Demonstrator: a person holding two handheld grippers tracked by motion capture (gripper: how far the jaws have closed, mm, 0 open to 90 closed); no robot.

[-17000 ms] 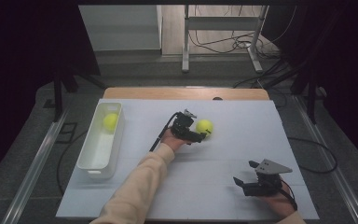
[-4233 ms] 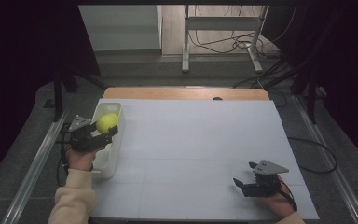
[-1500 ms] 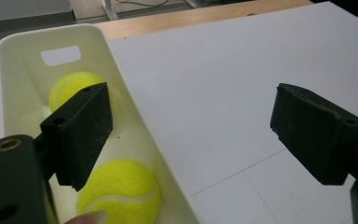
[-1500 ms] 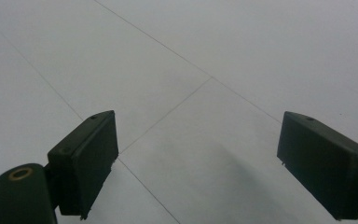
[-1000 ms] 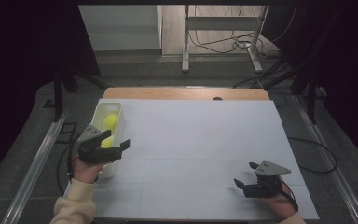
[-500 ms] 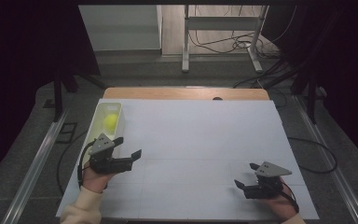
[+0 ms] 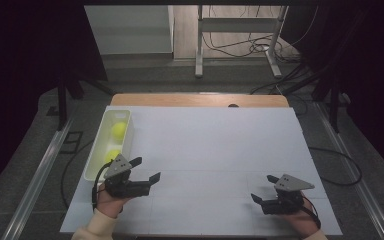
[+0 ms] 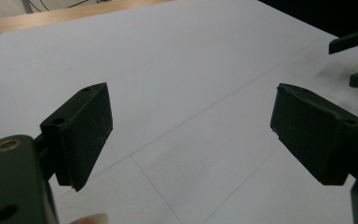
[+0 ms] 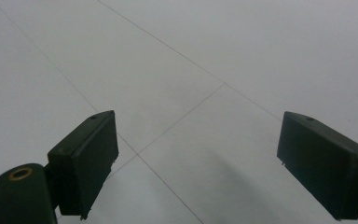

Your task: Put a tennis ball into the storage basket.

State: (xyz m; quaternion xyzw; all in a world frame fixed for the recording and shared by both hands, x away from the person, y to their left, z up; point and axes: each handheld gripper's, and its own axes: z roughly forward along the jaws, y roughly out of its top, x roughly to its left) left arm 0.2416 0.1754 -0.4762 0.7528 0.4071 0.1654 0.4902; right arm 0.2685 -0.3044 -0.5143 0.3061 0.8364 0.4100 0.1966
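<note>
Two yellow balls (image 7: pixel 118 130) in white bin (image 7: pixel 98 155); left tool (image 7: pixel 146 170), right tool (image 7: pixel 262 188) agape, empty.

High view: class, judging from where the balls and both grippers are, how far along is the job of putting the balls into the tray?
Done: two yellow balls lie in the white tray at the table's left edge. In hand: nothing; the left gripper beside the tray and the right gripper at the near right are both open and empty. Left: no other ball lies on the white table, so the job looks finished.
</note>
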